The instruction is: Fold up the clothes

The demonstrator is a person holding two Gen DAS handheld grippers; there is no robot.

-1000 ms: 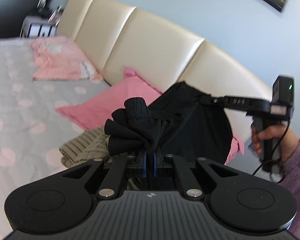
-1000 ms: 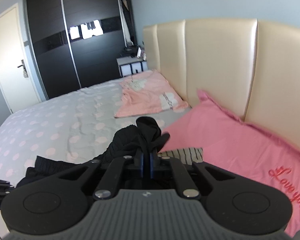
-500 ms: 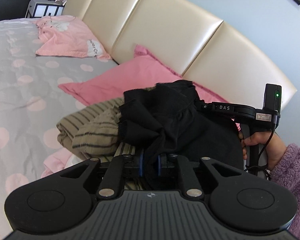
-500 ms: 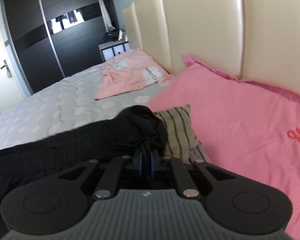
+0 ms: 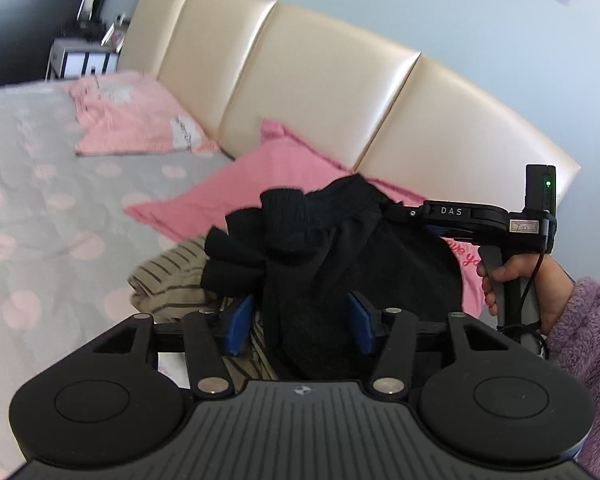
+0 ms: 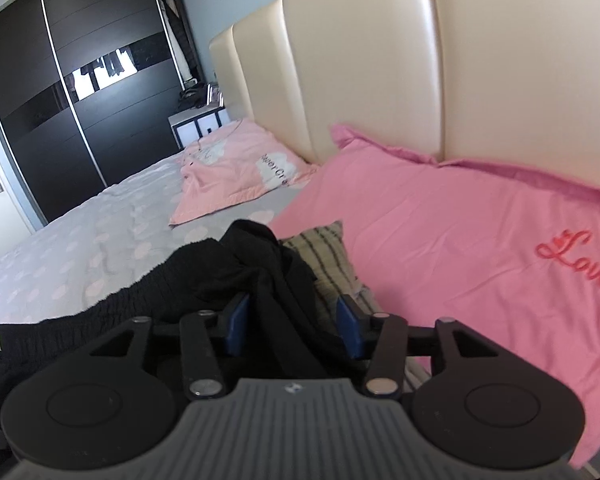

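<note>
A black garment (image 5: 324, 248) lies bunched on top of a folded beige striped garment (image 5: 168, 276) on the bed. My left gripper (image 5: 298, 322) is open, its blue pads (image 5: 236, 322) apart on either side of the black fabric. My right gripper (image 6: 292, 322) is open too, with the black garment (image 6: 220, 276) draped between its pads (image 6: 346, 326). The striped garment (image 6: 324, 248) shows beyond it. The right gripper also shows in the left wrist view, held in a hand at the garment's far edge.
A bright pink pillow (image 6: 460, 232) lies against the cream headboard (image 5: 312, 80). A pale pink folded garment (image 5: 132, 120) lies further up the grey dotted bedspread (image 5: 32, 208). A black wardrobe (image 6: 60, 92) and a white nightstand (image 6: 196, 124) stand beyond.
Both grippers were shut on the black garment and have opened, letting it rest on the striped garment. The garment was lowered onto the pile.
</note>
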